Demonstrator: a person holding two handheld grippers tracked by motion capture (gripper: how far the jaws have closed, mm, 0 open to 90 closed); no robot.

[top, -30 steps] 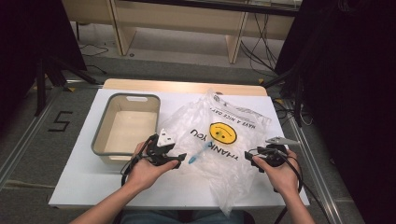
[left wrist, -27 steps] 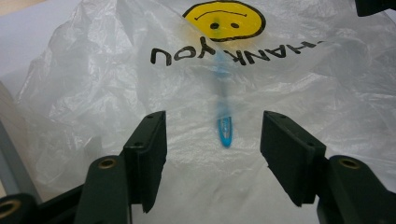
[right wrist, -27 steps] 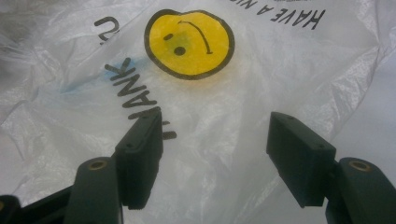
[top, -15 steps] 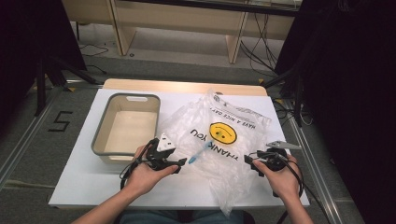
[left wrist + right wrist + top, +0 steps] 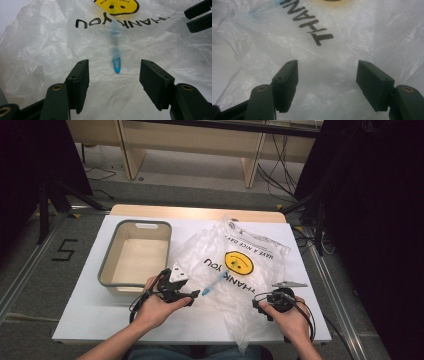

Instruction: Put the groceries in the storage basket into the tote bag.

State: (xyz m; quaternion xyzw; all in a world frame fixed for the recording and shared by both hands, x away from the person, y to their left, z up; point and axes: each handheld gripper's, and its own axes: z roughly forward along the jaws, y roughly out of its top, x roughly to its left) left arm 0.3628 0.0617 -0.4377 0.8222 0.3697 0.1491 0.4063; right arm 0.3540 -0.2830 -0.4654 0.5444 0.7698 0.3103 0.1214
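1. On the white table (image 5: pixel 90 320) lies a thin plastic bag (image 5: pixel 235 270) with a yellow smiley face, and a blue pen (image 5: pixel 212 285) lies inside the bag.
2. Left gripper (image 5: pixel 195 295) is wide open and holds nothing. The pen tip is just in front of it, between its jaws.
3. Long and thin, the pen points straight away from this gripper, up toward the smiley face.
4. Right gripper (image 5: pixel 256 304) is also wide open and empty. It sits at the bag's other side, farther from the pen.
5. From the left gripper view the pen (image 5: pixel 116 63) looks blurry through the plastic. The right gripper view shows crinkled bag (image 5: pixel 332 50).
6. Beside the bag stands a grey bin (image 5: pixel 112 265), seen from the high view.
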